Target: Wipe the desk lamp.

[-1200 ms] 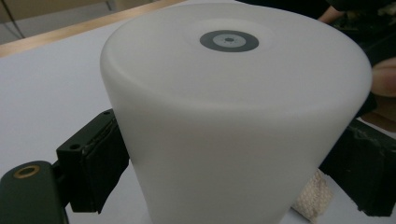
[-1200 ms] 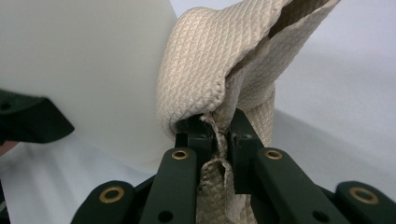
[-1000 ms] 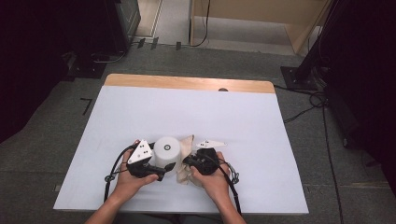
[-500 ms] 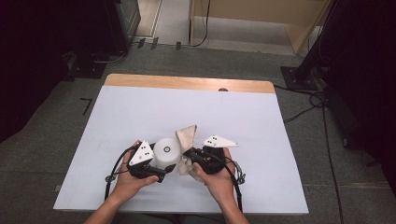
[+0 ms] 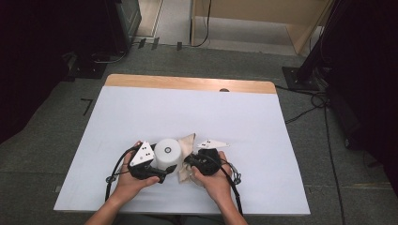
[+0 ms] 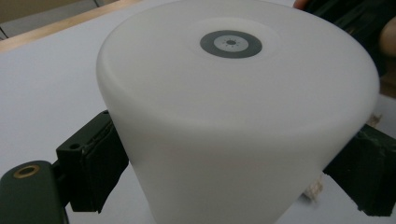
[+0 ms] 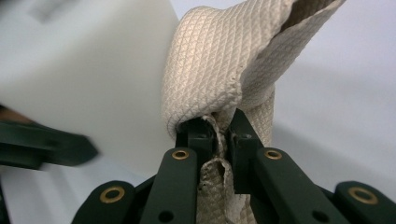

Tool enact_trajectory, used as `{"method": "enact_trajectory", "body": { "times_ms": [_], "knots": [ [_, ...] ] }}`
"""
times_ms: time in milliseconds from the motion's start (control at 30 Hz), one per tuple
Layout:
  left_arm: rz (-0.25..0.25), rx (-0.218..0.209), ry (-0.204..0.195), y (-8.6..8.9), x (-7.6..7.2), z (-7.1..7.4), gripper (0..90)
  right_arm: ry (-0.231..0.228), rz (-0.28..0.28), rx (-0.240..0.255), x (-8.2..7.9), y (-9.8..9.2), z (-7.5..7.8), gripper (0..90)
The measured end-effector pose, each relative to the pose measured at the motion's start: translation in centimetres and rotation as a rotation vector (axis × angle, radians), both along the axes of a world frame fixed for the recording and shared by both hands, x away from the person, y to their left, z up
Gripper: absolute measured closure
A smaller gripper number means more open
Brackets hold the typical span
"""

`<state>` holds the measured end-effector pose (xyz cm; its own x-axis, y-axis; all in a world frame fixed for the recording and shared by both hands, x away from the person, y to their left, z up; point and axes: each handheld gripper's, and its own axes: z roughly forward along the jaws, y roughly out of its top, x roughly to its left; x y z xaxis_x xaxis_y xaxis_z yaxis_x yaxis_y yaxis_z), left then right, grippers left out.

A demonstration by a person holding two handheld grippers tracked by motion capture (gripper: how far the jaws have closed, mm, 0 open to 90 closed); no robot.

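Beige waffle-weave cloth (image 7: 219,70), pinched tight in the right claw (image 5: 191,162) at the desk's (image 5: 187,108) near edge, touches the white plastic cylinder (image 5: 168,151) clamped by the left claw (image 5: 162,172); hard wiping could twist the cylinder loose.

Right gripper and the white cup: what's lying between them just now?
The beige cloth: in the high view it lies between the right gripper and the white cup. In the right gripper view its jaws pinch that cloth beside the cup.
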<state>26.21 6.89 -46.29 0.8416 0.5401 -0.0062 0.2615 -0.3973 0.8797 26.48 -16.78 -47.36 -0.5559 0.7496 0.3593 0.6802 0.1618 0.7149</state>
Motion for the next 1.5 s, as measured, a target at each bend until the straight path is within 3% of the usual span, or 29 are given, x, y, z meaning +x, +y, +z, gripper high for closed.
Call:
{"method": "enact_trajectory", "body": {
  "times_ms": [200, 400, 567, 800, 967, 1167, 1300, 1500],
  "knots": [
    [0.003, -0.001, 0.000, 0.0, 0.0, 0.0, 8.4, 0.060, -0.008, -0.027, 0.4, 0.2, -1.6, 83.3],
    [0.028, 0.000, 0.012, 0.0, -0.3, 0.1, 8.2, 0.070, -0.011, -0.031, 0.5, 0.3, -1.8, 83.2],
    [0.124, -0.016, 0.018, -0.1, -1.2, 0.3, 2.7, 0.069, -0.006, -0.029, 0.5, 0.2, -1.9, 83.0],
    [0.300, 0.035, -0.013, -2.1, -2.9, 0.6, 2.2, 0.066, -0.007, -0.031, 0.5, 0.3, -1.9, 82.9],
    [0.344, 0.046, -0.012, -2.7, -3.0, 0.2, 6.2, 0.065, -0.011, -0.030, 0.5, 0.4, -1.9, 82.9],
    [0.286, 0.043, -0.006, -2.1, -2.5, 0.3, 8.3, 0.063, -0.013, -0.031, 0.4, 0.4, -1.9, 82.9],
    [0.174, 0.046, -0.024, -1.2, -1.6, 0.3, 8.4, 0.051, -0.013, -0.020, 0.3, 0.3, -1.6, 82.8],
    [0.068, 0.025, -0.014, -0.2, -0.6, 0.2, 8.5, -0.010, -0.007, 0.033, -0.3, -0.1, 0.9, 82.9]
  ]
}}
